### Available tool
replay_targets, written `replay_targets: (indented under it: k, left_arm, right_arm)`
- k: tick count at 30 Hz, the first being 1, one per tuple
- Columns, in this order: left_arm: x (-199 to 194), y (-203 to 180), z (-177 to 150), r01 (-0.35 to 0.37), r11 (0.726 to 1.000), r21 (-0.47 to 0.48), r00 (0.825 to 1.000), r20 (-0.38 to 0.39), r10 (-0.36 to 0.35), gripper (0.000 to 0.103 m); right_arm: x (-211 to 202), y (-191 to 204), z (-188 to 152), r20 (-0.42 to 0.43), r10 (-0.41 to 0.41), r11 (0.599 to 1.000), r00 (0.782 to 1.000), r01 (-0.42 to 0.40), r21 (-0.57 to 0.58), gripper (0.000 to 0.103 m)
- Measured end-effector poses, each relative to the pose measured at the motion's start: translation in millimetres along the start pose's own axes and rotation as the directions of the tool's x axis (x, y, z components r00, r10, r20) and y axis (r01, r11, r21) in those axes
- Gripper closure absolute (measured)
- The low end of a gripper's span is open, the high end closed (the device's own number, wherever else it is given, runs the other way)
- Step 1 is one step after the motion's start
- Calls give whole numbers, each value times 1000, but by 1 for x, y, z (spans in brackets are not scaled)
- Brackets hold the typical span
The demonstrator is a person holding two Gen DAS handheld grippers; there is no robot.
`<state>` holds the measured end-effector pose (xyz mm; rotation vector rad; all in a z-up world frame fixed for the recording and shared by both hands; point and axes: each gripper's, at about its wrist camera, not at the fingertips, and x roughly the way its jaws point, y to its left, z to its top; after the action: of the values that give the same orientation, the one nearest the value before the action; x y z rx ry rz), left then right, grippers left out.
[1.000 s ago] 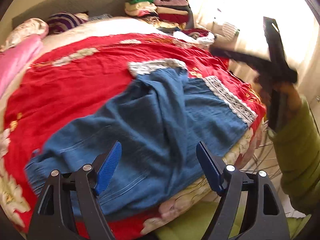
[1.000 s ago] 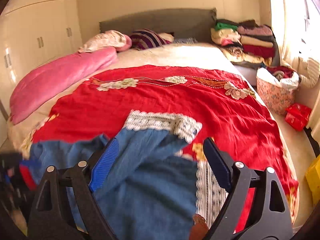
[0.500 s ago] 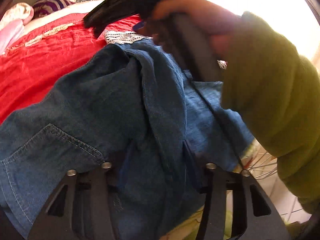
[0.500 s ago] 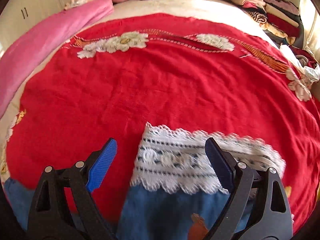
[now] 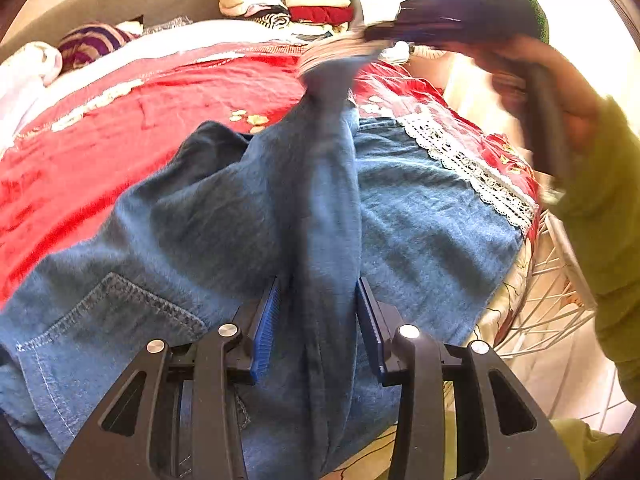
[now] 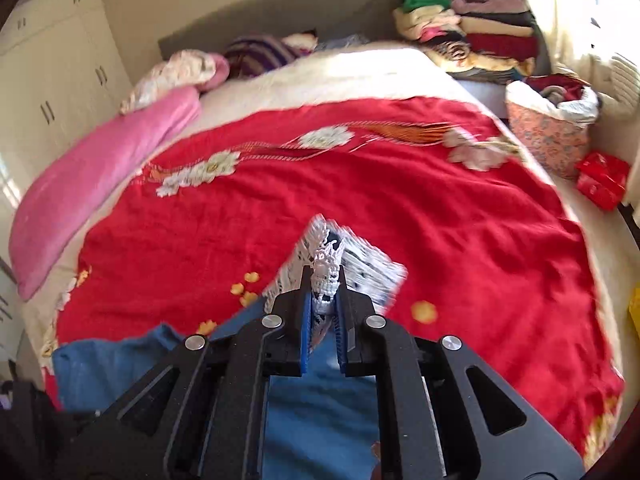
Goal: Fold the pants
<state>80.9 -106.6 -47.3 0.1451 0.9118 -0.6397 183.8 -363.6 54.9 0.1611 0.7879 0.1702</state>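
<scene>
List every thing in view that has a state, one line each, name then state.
pants: spread on the red bedspread, one leg lifted and stretched between the two grippers
lace hem: pinched in the right gripper, raised off the bed
other lace hem: lying flat near the bed edge
left gripper: shut on a denim fold
right gripper: shut on lace hem
red bedspread: spread, wrinkled
clothes pile: folded, stacked
</scene>
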Motion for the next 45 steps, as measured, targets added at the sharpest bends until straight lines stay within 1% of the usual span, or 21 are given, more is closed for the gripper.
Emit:
replay_targets:
  k: [1, 5, 7, 8, 11, 15, 19, 23, 27, 30, 32, 33, 34, 37, 38, 39, 40, 41, 42, 43, 45]
  left_arm:
    - [0, -1, 2, -1, 1000, 3, 1000, 2, 1, 65]
    - [2, -10, 5, -28, 999, 43, 1000, 13, 27, 66]
    - [4, -13, 6, -30, 998, 61, 1000, 11, 29, 86]
    - [1, -13, 7, -23, 997, 72, 1000, 15, 22, 100]
    - [-4, -20, 4, -26, 992, 127, 1000, 12, 24, 100]
    - [-14, -25, -5, -19, 985, 173, 1000, 4, 19, 100]
    - [-20, -27, -13, -10, 982, 188, 1000, -6, 11, 100]
    - [-20, -36, -24, -18, 976, 219, 1000, -19, 22, 100]
    - [-16, -38, -30, -27, 975, 222, 999, -29, 34, 100]
    - [-14, -40, -32, -24, 974, 227, 999, -40, 34, 100]
    - [-11, -41, -33, -24, 973, 230, 998, -45, 35, 100]
    - [-9, -42, -34, -23, 973, 230, 998, -48, 35, 100]
    - [-9, -43, -34, -23, 973, 230, 998, -51, 36, 100]
    - [-7, -45, -35, -26, 972, 232, 998, -53, 39, 100]
    - [-7, -45, -35, -25, 973, 231, 998, -53, 38, 100]
    - [-7, -45, -35, -26, 973, 230, 998, -53, 39, 100]
    - [-6, -45, -35, -27, 973, 230, 998, -54, 41, 100]
    - [-6, -45, -35, -28, 973, 229, 998, -55, 42, 100]
    - [-6, -45, -36, -31, 973, 227, 997, -55, 45, 99]
    - [-5, -45, -36, -33, 974, 225, 997, -56, 47, 99]
    - [-6, -44, -38, -34, 975, 219, 997, -60, 49, 97]
  right_arm:
    - [-18, -10, -7, 25, -3, 1000, 1000, 3, 14, 98]
    - [-53, -37, -28, 69, -10, 998, 998, 6, 55, 98]
    - [-64, -50, -44, 69, -15, 996, 997, 8, 90, 98]
    - [-67, -54, -51, 66, -9, 995, 998, 2, 100, 98]
    - [-76, -65, -76, 56, -4, 991, 998, -4, 133, 98]
    - [-80, -75, -110, 24, 17, 986, 1000, -21, 164, 98]
    - [-83, -80, -142, -11, 39, 978, 999, -36, 207, 98]
    - [-86, -85, -161, -17, 52, 972, 999, -46, 229, 98]
    - [-82, -84, -170, -43, 28, 978, 999, -18, 208, 98]
    - [-82, -85, -176, -35, 3, 981, 999, 4, 192, 96]
    - [-83, -89, -180, -43, -35, 983, 998, 42, 181, 86]
    - [-87, -91, -180, -42, -49, 982, 998, 56, 182, 83]
    - [-93, -92, -181, -29, -60, 982, 998, 64, 180, 83]
    - [-125, -81, -176, 68, -104, 989, 992, 96, 108, 80]
    - [-131, -75, -174, 88, -97, 993, 991, 90, 82, 80]
    - [-138, -63, -170, 116, -70, 997, 991, 67, 35, 80]
    - [-138, -54, -168, 124, -43, 999, 991, 43, 4, 80]
    - [-136, -47, -166, 121, -13, 1000, 993, 16, -22, 80]
    - [-128, -35, -165, 104, 24, 998, 994, -18, -59, 80]
    - [-117, -27, -166, 75, 41, 996, 996, -35, -84, 80]
    - [-93, -20, -173, -1, 32, 994, 999, -32, -103, 80]
